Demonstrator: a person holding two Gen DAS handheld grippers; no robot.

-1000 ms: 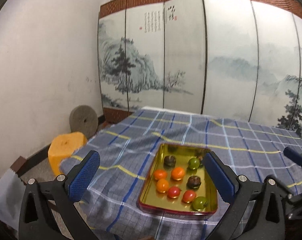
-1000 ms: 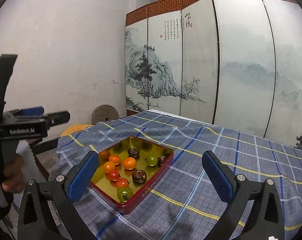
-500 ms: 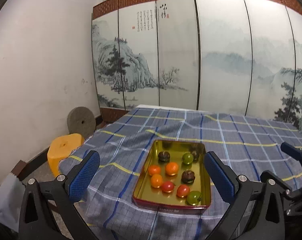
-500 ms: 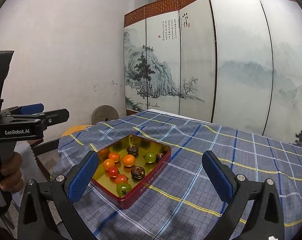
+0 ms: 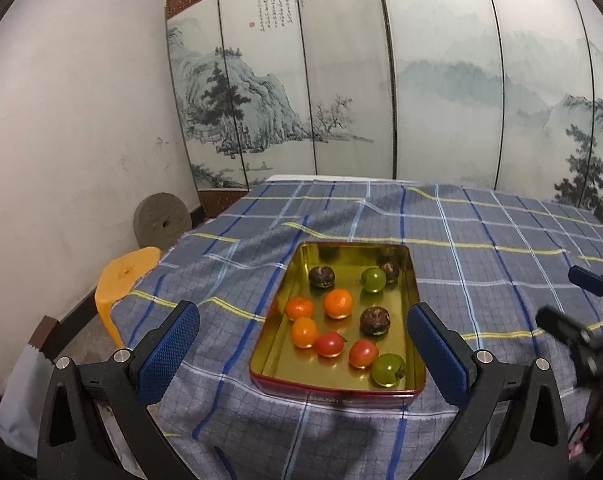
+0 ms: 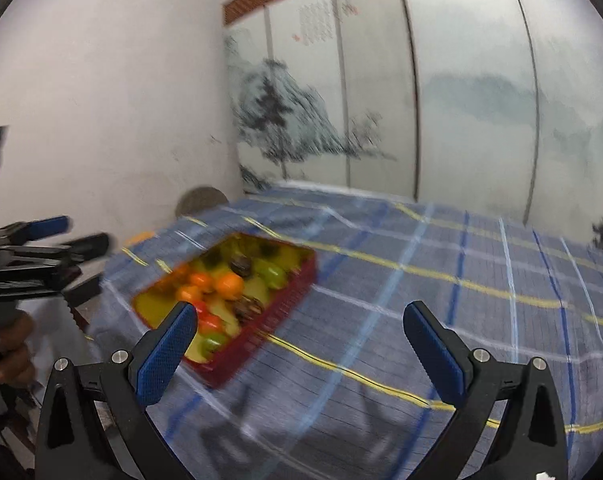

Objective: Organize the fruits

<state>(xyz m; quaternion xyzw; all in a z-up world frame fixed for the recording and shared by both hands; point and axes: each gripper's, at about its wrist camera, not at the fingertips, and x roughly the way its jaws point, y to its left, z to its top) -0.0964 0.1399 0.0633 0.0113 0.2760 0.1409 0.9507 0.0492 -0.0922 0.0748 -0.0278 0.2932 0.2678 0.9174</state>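
A gold tin tray with a red rim [image 5: 415, 312] sits on the plaid cloth near the table's front edge. It holds three oranges [image 5: 338, 303], two red tomatoes [image 5: 329, 344], two green fruits [image 5: 388, 369] and three dark brown fruits [image 5: 375, 321]. My left gripper [image 5: 303, 354] is open and empty, hovering short of the tray's near edge. My right gripper [image 6: 301, 354] is open and empty, to the right of the tray [image 6: 297, 284]; that view is blurred. The right gripper also shows at the left wrist view's right edge [image 5: 581, 320].
A blue plaid cloth [image 5: 481, 248] covers the table. A painted folding screen [image 5: 441, 80] stands behind it. An orange stool [image 5: 121, 276] and a round stone disc [image 5: 161, 222] stand on the floor at the left, by the white wall.
Both grippers have moved closer to the tray, which looms larger. The right wrist view has swung and blurred. Both stay open.
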